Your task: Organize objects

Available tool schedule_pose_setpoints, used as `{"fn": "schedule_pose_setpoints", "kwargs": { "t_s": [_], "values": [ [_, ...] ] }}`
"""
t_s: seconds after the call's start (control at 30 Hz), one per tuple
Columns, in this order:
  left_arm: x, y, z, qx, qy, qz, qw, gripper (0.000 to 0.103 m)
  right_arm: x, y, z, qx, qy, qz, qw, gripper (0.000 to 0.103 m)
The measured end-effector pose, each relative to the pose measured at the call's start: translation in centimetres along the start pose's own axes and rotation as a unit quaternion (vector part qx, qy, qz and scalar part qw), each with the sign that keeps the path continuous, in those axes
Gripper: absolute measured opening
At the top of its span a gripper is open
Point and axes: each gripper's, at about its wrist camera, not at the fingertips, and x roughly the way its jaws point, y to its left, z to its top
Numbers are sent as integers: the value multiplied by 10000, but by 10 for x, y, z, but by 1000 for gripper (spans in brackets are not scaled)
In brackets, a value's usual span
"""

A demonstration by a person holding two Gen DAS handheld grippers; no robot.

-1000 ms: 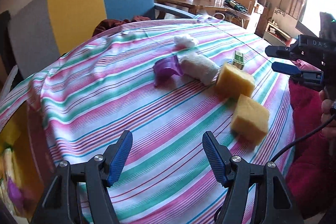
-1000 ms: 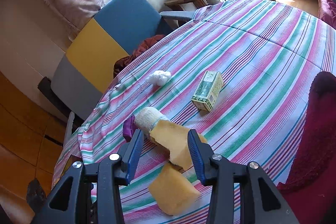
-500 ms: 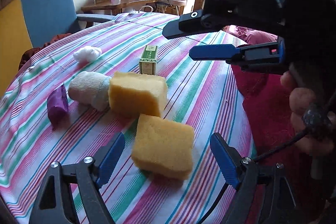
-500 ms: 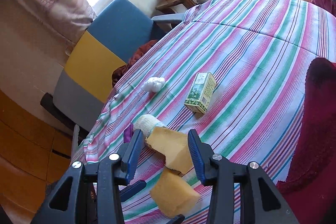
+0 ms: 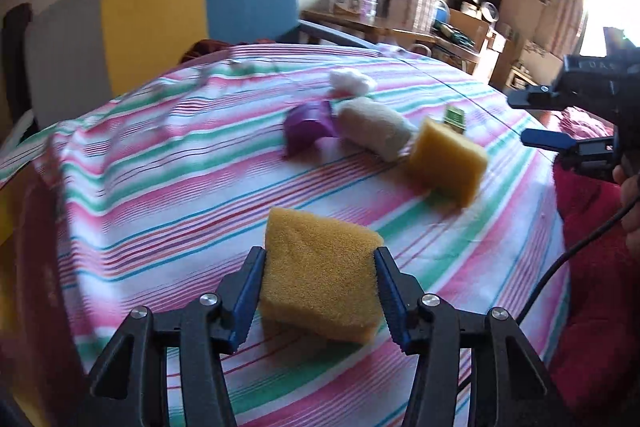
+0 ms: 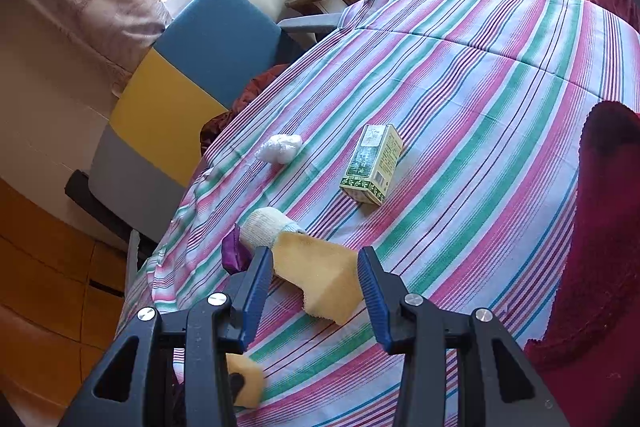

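Observation:
My left gripper (image 5: 318, 283) is shut on a yellow sponge (image 5: 320, 267) and holds it just above the striped tablecloth (image 5: 160, 187). A second yellow sponge (image 5: 448, 159) lies farther on, beside a rolled white sock (image 5: 374, 127), a purple object (image 5: 306, 131), a white wad (image 5: 352, 81) and a green box (image 5: 455, 117). My right gripper (image 6: 316, 287) is open, hovering above the second sponge (image 6: 320, 275) without touching it. It also shows at the right edge of the left wrist view (image 5: 568, 123). The held sponge (image 6: 246, 383) shows low in the right wrist view.
The green box (image 6: 372, 165) lies on its side mid-table, the white wad (image 6: 280, 149) beyond it. A dark red cloth (image 6: 600, 227) covers the right table edge. A grey, yellow and blue chair (image 6: 180, 79) stands behind the table.
My left gripper has closed on the near sponge and lifted it, swinging back to the left. My right gripper has stayed open above the other sponge.

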Motion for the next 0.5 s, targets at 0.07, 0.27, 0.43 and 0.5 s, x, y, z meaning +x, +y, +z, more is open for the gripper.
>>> {"fn": "schedule_pose_setpoints", "kwargs": {
  "t_s": [0.07, 0.27, 0.43, 0.5],
  "values": [
    [-4, 10, -9, -29, -123, 20, 9999, 55, 1, 1, 0, -22, -3, -71, 10000, 44],
    [7, 6, -13, -40, -43, -30, 10000, 55, 3, 1, -2, -65, 67, -308, 9995, 44],
    [8, 9, -15, -184, 43, -208, 9996, 55, 15, 3, 1, -73, 398, -538, 9977, 44],
    [9, 9, -16, -190, 62, -222, 9996, 56, 20, 4, 8, -18, 485, -673, 9966, 44]
  ]
}}
